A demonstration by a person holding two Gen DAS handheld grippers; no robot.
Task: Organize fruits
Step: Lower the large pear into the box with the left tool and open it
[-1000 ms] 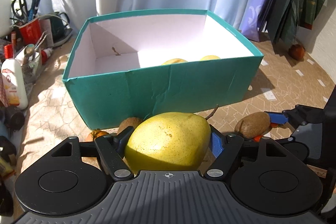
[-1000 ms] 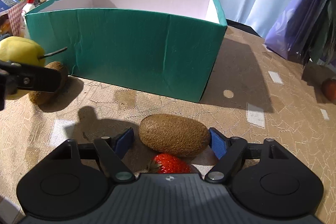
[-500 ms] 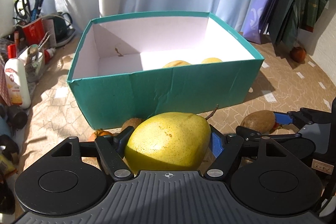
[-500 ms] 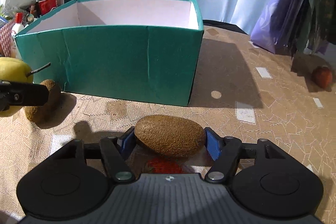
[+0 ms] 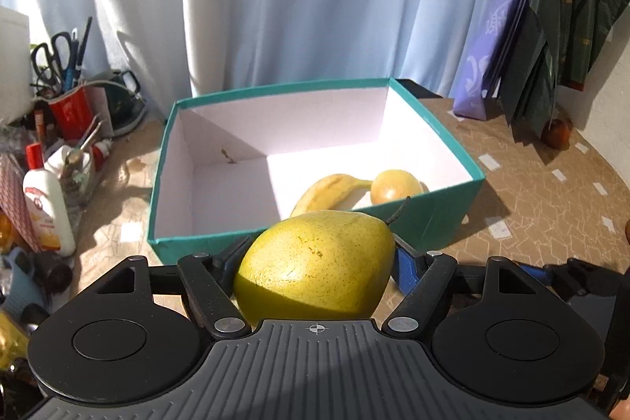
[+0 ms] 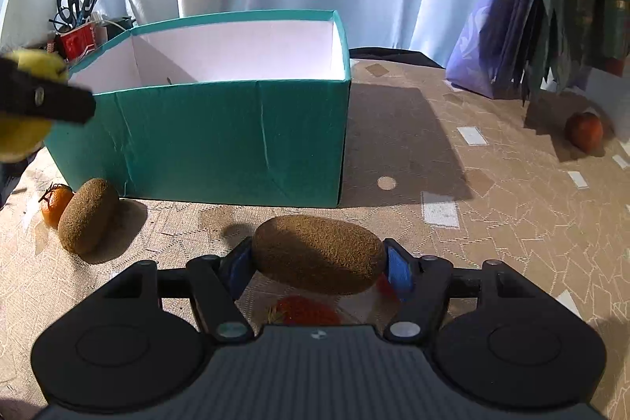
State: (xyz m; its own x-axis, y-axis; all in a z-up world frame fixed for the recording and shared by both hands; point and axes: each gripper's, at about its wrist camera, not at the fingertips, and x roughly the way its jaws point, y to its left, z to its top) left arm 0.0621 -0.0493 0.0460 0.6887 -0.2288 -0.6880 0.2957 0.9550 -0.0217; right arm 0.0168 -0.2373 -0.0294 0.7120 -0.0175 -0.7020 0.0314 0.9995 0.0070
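Observation:
My left gripper (image 5: 319, 258) is shut on a yellow pear (image 5: 315, 270) and holds it above the near wall of the teal box (image 5: 189, 243). A banana (image 5: 327, 193) and a small yellow fruit (image 5: 395, 185) lie in the box. My right gripper (image 6: 319, 262) is shut on a brown kiwi (image 6: 319, 258), lifted off the table in front of the box (image 6: 220, 136). A strawberry (image 6: 307, 309) lies under it. A second kiwi (image 6: 86, 215) and a small orange fruit (image 6: 55, 203) lie at the box's front left corner. The pear also shows in the right wrist view (image 6: 23, 105).
A red cup with scissors and pens (image 5: 67, 97), a white bottle (image 5: 47, 211) and other clutter stand left of the box. Purple and dark green bags (image 5: 543, 26) hang at the back right. A reddish fruit (image 6: 584, 130) lies on the table near them.
Both grippers have risen. The left one lifted the pear up to the box's rim, so the box's inside shows. The right one closed on the kiwi and lifted it off the table.

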